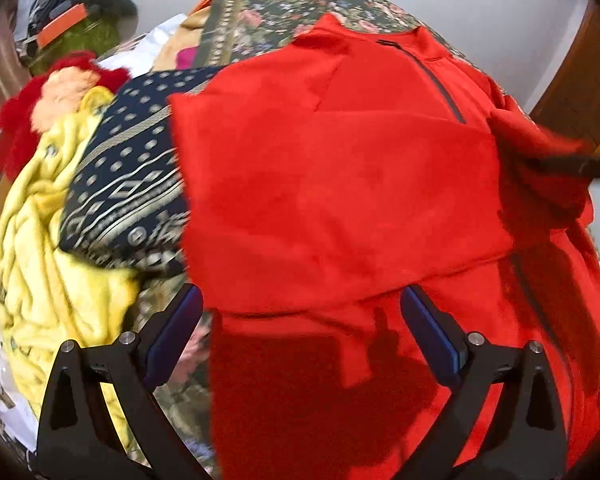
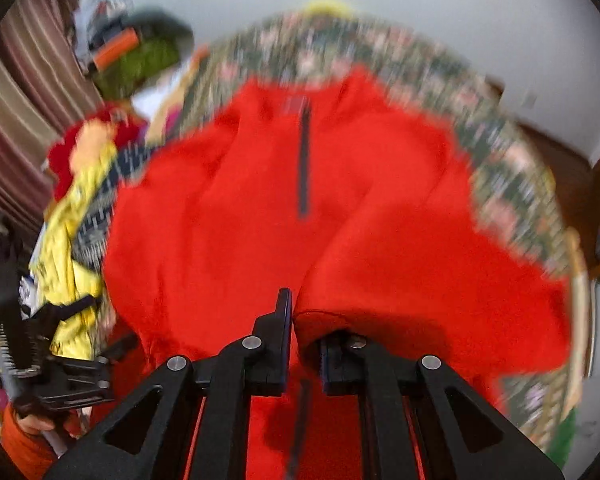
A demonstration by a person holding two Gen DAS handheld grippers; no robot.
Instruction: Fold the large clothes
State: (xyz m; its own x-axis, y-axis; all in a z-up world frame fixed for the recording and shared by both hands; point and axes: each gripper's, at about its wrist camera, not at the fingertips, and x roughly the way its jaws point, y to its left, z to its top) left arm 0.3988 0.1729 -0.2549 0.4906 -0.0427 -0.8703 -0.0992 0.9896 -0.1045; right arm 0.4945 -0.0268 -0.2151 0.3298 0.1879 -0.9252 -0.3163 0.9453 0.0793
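The right gripper (image 2: 294, 320) was closed, its fingers (image 2: 282, 320) pinching a fold of the red top (image 2: 260, 208), which draped over the right finger. The left gripper (image 1: 300, 320) stood wide open above the top's near part, with nothing between its fingers (image 1: 180, 320) and no cloth touched.

The top lay spread on the bed (image 1: 300, 0), which carried a floral cover. Its collar faced the far edge. A dark zip (image 1: 440, 84) ran down from the collar. One sleeve was folded across the chest. At the right edge of the left wrist view, a dark finger of the other gripper held a bunch of red cloth.

Along the bed's left edge lay other clothes: a yellow garment (image 1: 52, 240), a navy patterned knit (image 1: 132, 176) just beside the top, and a red fluffy item (image 1: 28, 120). A green heap (image 1: 88, 36) stood beyond them near the far left corner. A striped curtain (image 2: 28, 112) hung at the left. The right wrist view was blurred.
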